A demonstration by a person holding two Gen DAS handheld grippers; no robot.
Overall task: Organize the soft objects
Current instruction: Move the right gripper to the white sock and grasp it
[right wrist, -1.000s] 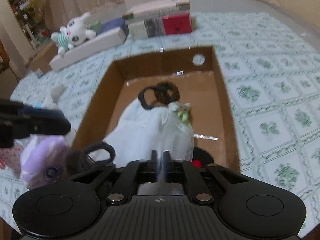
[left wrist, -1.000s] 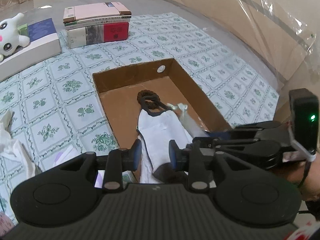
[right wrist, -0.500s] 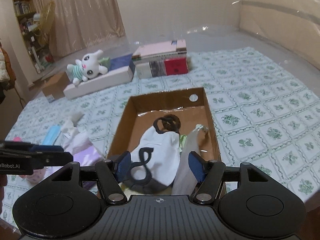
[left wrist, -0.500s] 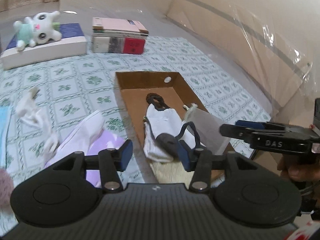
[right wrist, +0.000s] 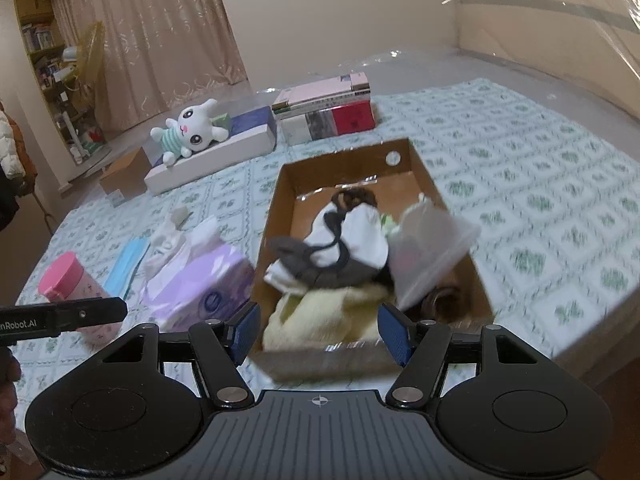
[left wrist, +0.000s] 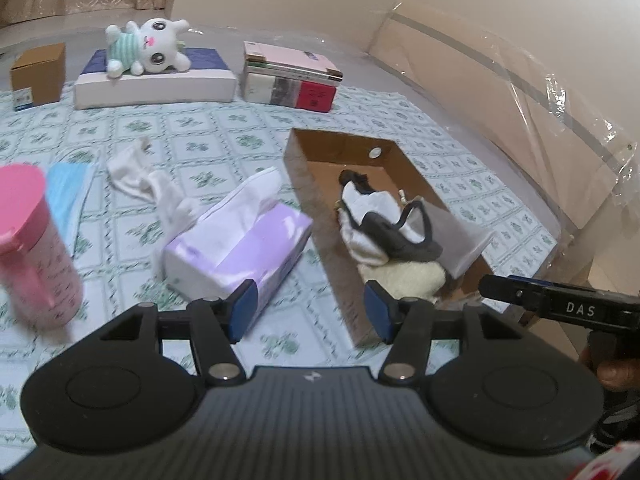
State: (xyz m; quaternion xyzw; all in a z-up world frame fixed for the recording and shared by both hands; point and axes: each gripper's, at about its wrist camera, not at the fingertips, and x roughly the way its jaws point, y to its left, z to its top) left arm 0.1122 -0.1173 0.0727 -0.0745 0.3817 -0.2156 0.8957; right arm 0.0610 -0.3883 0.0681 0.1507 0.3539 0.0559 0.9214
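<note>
Cardboard box (left wrist: 304, 168) on patterned cloth holds soft stuff already. Tissue pack (left wrist: 240, 240) just beside box: light, squashy, slick wrap, so grab across its narrow sides. White sock (left wrist: 136, 168) limp, pinch mid-fold. Left gripper (left wrist: 306, 310) & right gripper (right wrist: 318, 330) both spread, nothing btwn jaws; jaws just been opening.

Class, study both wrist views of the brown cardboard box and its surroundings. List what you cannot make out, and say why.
- Dark round item in the brown cardboard box: right wrist view, half hidden under the translucent plastic bag, blurred.
- Print on the pink lidded cup: left wrist view, motion-blurred.
- Label on the small brown carton: left wrist view, too small.
</note>
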